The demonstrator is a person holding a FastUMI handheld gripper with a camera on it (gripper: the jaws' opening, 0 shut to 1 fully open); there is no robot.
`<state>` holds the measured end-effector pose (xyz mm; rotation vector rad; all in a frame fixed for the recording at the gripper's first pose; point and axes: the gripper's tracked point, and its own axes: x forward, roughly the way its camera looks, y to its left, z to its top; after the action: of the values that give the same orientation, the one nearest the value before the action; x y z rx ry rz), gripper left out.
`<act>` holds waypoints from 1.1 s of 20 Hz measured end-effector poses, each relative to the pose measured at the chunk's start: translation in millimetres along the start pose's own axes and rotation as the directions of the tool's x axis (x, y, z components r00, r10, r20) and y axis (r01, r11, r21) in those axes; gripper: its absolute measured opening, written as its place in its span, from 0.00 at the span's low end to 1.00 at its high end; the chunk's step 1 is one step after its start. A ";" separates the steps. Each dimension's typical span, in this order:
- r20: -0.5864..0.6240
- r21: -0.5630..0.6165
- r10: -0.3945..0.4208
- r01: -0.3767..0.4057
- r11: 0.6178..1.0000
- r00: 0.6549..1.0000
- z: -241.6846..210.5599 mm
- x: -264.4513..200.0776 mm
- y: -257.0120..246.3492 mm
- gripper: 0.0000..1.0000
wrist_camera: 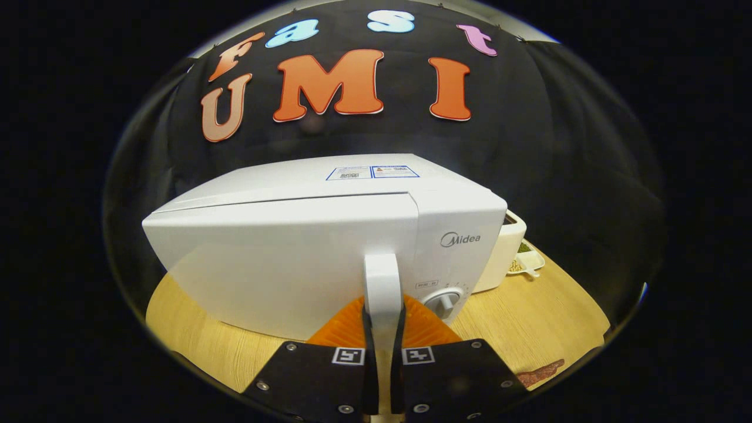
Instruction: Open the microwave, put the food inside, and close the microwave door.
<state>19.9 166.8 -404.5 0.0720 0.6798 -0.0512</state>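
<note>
Fingers point(383, 329) pinching Midea microwave point(294, 258) handle point(382, 288) (door ajar)

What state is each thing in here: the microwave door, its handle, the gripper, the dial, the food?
microwave door: slightly ajar, gap along its top edge.
door handle: upright, clamped between the fingers.
gripper: shut on the door handle.
dial: pointer upright.
food: lying on the wooden table, outside the microwave.

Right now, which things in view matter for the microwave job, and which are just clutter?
Job:
- microwave
- door handle, pinched between the jaws
- gripper
- brown food piece on the table, beside the gripper

Lying about:
- white container behind the microwave
- small dish next to it
- wooden table
</note>
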 end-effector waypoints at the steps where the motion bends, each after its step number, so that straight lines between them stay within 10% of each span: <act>1: -0.004 0.011 -0.006 0.006 1.000 1.000 -0.7 -0.7 -0.2 0.08; 12: 0.048 -0.061 0.010 -0.007 0.998 0.999 -45.8 -99.2 19.8 0.08; 22: -0.082 -0.128 0.291 -0.299 0.946 0.953 -90.1 -191.2 85.2 0.08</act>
<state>-178.9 263.7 -349.8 0.0412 0.7267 0.2880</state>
